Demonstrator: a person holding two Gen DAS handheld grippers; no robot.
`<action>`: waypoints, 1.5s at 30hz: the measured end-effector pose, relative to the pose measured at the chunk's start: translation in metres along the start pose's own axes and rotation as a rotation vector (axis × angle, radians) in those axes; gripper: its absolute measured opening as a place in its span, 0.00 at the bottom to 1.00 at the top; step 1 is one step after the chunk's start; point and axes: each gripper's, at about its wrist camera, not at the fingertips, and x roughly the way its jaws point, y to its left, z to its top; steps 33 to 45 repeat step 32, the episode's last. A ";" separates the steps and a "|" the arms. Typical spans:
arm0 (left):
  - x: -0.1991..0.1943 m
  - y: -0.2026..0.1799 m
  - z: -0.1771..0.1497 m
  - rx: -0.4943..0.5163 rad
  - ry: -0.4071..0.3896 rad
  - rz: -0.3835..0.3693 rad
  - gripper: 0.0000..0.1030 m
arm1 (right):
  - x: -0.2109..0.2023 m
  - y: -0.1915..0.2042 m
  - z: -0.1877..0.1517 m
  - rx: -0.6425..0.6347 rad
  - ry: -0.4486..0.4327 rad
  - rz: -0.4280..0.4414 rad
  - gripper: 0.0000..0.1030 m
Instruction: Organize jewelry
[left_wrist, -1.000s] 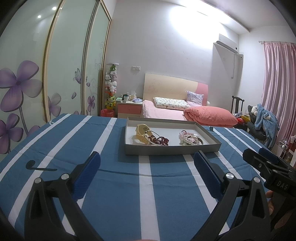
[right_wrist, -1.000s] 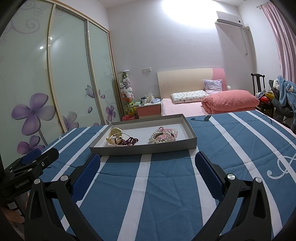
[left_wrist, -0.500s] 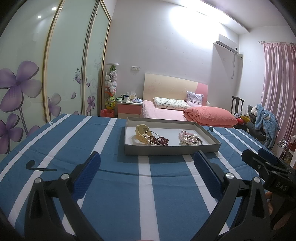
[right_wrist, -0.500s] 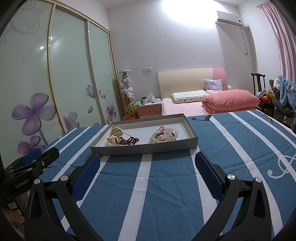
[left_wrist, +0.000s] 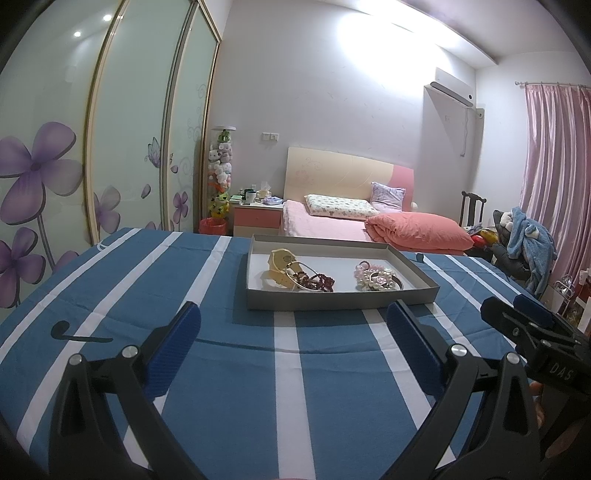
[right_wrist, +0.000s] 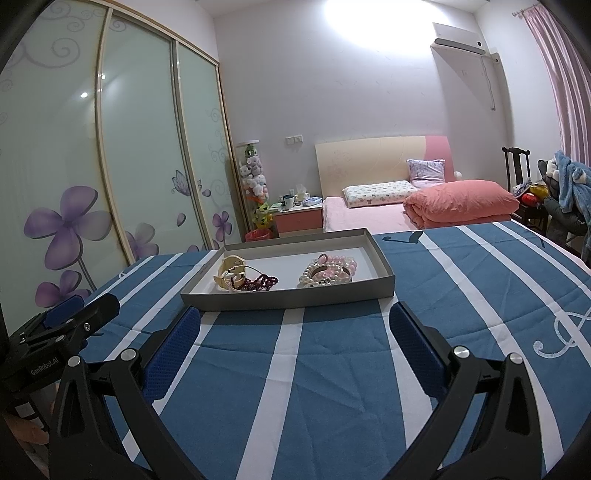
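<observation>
Item: shallow grey tray (left_wrist: 341, 300) on a blue-and-white striped cloth (left_wrist: 229, 350), at 12 o'clock from both grippers and well apart from them. Contents, left cluster: a gold bangle (left_wrist: 281, 263) touching a dark red bead string (left_wrist: 318, 281) and a thin hoop, apparently interlaced. Contents, right cluster: pearl and pink bead bracelets (right_wrist: 327, 271) heaped together at about 1 o'clock in the left wrist view. Left gripper (left_wrist: 293, 332): jaws spread wide, holding nothing, low over the cloth. Right gripper (right_wrist: 295, 334): jaws spread wide, likewise holding nothing; its tip is seen at 3 o'clock in the left wrist view. Hazards, as judged: the pieces overlap, so a pinch on one strand would likely drag its neighbours up and spill them over the low tray wall. The tray looks light and unanchored; a push from a finger could slide it across the cloth or bunch the fabric. Thin hoops lying flat give the pads little to bite on and may slip out. Both grippers converging on one small tray risk colliding.
</observation>
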 end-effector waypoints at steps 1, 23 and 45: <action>0.000 0.000 0.000 0.000 0.000 0.001 0.96 | 0.000 0.001 0.000 0.000 0.000 0.000 0.98; -0.001 -0.006 0.002 0.004 -0.001 -0.002 0.96 | 0.000 0.000 0.000 0.001 0.000 -0.001 0.98; -0.001 -0.009 0.005 -0.004 0.008 -0.002 0.96 | 0.000 0.000 0.000 0.001 0.000 0.000 0.98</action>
